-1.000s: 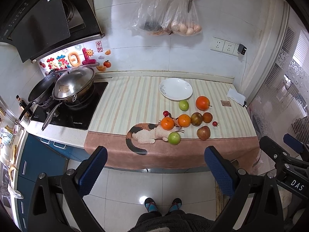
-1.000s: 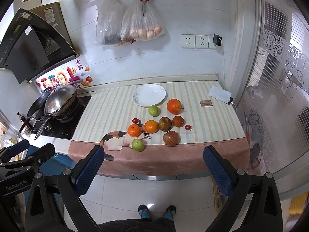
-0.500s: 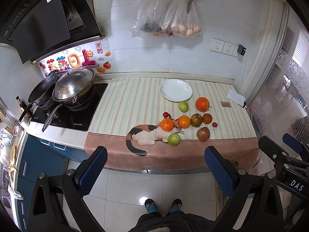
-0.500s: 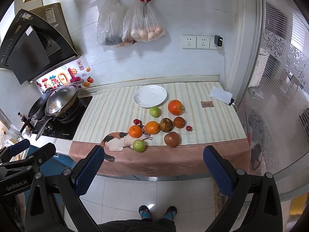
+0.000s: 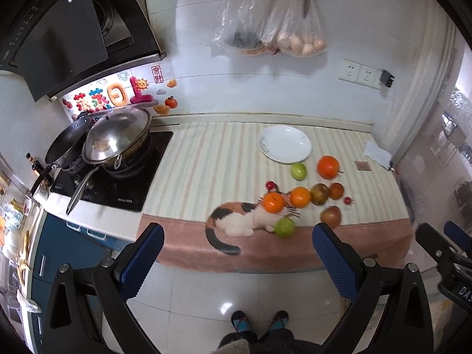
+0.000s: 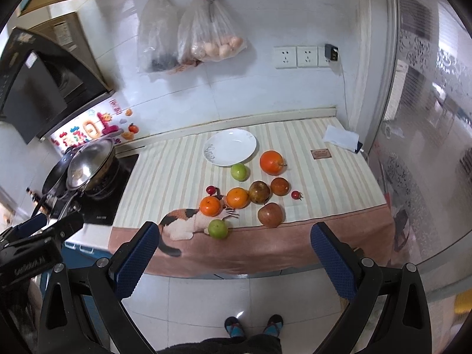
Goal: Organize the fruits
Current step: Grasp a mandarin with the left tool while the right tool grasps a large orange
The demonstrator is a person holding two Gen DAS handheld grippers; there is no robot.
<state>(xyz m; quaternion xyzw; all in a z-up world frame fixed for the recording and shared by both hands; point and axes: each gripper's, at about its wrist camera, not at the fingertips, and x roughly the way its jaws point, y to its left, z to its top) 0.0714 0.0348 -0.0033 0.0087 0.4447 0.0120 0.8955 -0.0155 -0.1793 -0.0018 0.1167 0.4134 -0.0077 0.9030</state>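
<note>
The desk (image 6: pixel 309 135) is covered by a striped cloth whose pink front hem hangs over the front edge. The fruits crowd the middle-front part: a green apple (image 6: pixel 218 229) and a red apple (image 6: pixel 270 214) sit just behind the front edge, two oranges (image 6: pixel 237 197) touch side by side behind them, and a larger orange (image 6: pixel 271 162) and a second green apple (image 6: pixel 239 171) lie just in front of the white plate (image 6: pixel 230 147), which stands bare toward the back edge. The cloth's left half, up to the stove (image 5: pixel 118 183) with its lidded pan (image 5: pixel 116 138), is open, as is the strip along the right edge near a small card (image 6: pixel 320 153).

Both hand-held grippers hang over the floor in front of the desk, well apart from the fruit. The left hand-held gripper (image 5: pixel 236 253) and the right hand-held gripper (image 6: pixel 233 250) have their blue-padded fingers spread wide, holding nothing.
</note>
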